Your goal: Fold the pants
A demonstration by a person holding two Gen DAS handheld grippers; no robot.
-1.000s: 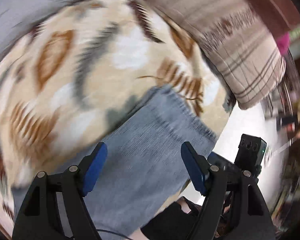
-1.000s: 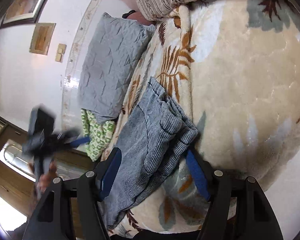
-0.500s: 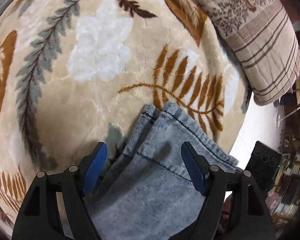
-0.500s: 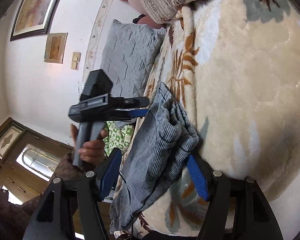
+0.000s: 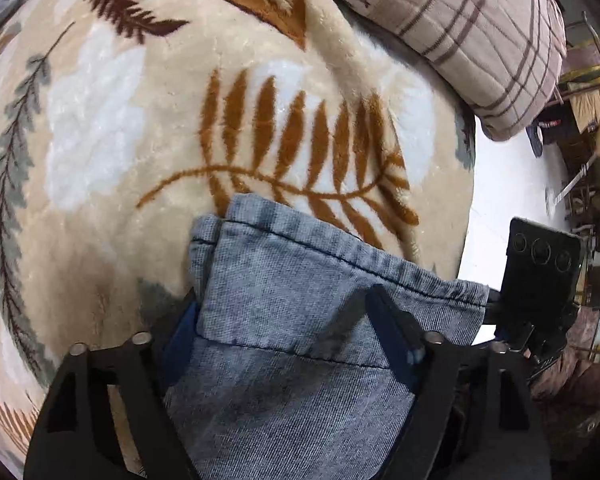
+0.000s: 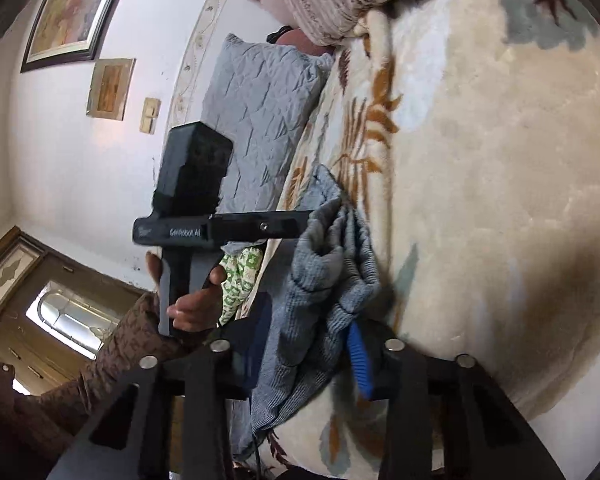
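The blue-grey denim pants (image 5: 300, 320) lie on a cream blanket with a leaf pattern (image 5: 140, 140), hem end toward the bed's middle. My left gripper (image 5: 288, 328) straddles the hem end, jaws wide, one finger under the fabric edge and one on top; it is open. In the right wrist view the pants (image 6: 324, 264) are bunched between my right gripper's fingers (image 6: 356, 360). The right gripper (image 6: 308, 344) has closed in on the bunched cloth. The left gripper's body (image 6: 220, 228) shows there, its tip at the pants.
A striped beige quilt (image 5: 480, 20) lies at the blanket's far edge. A grey pillow (image 6: 260, 112) and a green-patterned cloth (image 6: 240, 276) sit at the bed's left side by the white wall. The bed edge and white floor (image 5: 508, 184) are at the right.
My left gripper moved forward over the pants' hem end and settled around it. My right gripper's jaws narrowed onto the bunched denim.
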